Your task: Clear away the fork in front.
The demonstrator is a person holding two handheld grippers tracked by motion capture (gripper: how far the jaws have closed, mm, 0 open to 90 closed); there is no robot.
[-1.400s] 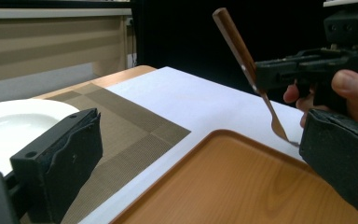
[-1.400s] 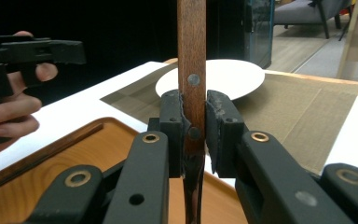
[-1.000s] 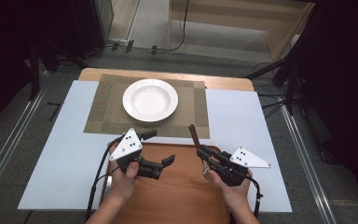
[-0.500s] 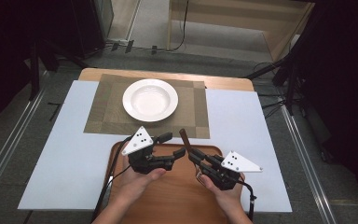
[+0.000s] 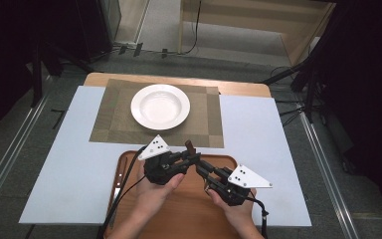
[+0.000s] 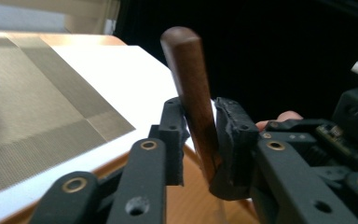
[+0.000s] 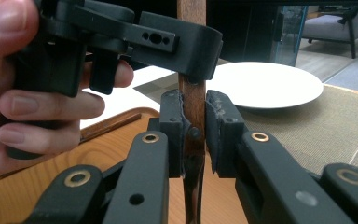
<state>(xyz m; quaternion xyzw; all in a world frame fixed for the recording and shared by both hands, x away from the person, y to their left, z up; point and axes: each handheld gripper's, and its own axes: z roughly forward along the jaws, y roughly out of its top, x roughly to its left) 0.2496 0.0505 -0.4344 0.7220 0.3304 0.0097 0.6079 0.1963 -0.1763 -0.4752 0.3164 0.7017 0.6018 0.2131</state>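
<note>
A utensil with a brown wooden handle [image 5: 190,146] stands almost upright over the wooden tray [image 5: 179,219]. My right gripper [image 5: 199,167] is shut on its lower part, the pads pressing the handle [image 7: 193,107] near a rivet. My left gripper [image 5: 191,158] comes in from the left. Its jaws have just been closing on the handle [image 6: 191,84] higher up, and both pads now touch the wood. The rounded handle end sticks out above the left gripper [image 6: 200,135]. The right gripper view shows the left gripper [image 7: 186,46] and the hand [image 7: 37,107] holding it.
A white plate [image 5: 160,106] sits on a woven brown placemat [image 5: 114,124] beyond the tray, all on a white board [image 5: 69,174]. Another wooden-handled utensil [image 7: 107,127] lies on the tray. Cables trail back from both grippers.
Both grippers have come together over the tray's far edge, the right one carrying the utensil to the left. The left gripper's jaws, wide open before, have closed around the handle.
</note>
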